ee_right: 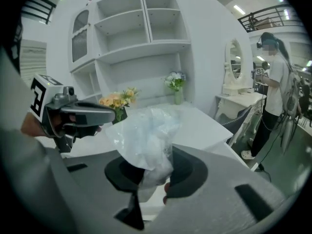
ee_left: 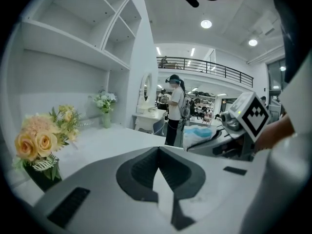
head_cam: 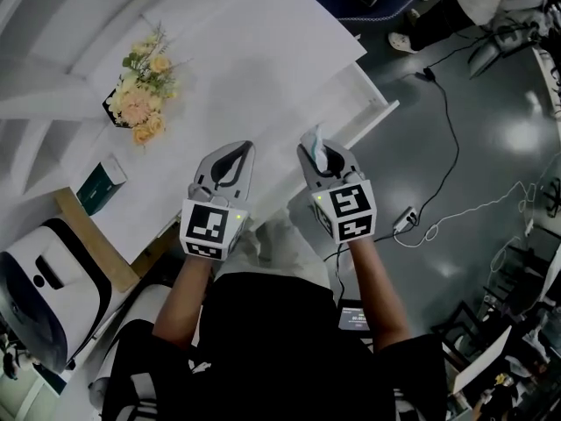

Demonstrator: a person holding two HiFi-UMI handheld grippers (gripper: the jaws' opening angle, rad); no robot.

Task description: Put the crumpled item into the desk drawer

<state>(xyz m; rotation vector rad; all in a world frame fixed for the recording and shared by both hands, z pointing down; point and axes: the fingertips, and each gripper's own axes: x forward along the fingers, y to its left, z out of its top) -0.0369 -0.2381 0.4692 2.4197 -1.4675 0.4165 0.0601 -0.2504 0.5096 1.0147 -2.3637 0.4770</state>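
**Crumpled item (ee_right: 146,135) clamped in the right gripper (ee_right: 148,172) over the tabletop (head_cam: 254,68)**

The right gripper's jaws were closed partway on the crumpled item, a wad of thin, clear-white plastic. Their dark pads pressed on its lower part from both sides. Most of the wad bulged out past the jaw tips toward 12 o'clock in the right gripper view, and a small tail of it hung below the pads. In the head view the item showed as a pale tuft at the 12 o'clock end of the right gripper, over the near edge of the white tabletop.

The left gripper (ee_left: 157,155) was at 9 o'clock of the right one, just beside it and apart from it. Its jaws met at the tips and had nothing between them. Both grippers were held above the tabletop and pointed toward it.

A bouquet (head_cam: 140,95) of peach and yellow flowers stood on the tabletop at 10 o'clock of the left gripper, well apart from both grippers. A green box (head_cam: 101,182) lay at the tabletop's edge, at 9 o'clock of the left gripper. White shelves (ee_right: 146,28) rose behind the tabletop. A person (ee_right: 273,82) stood on the floor at 3 o'clock in the right gripper view, far from the grippers.
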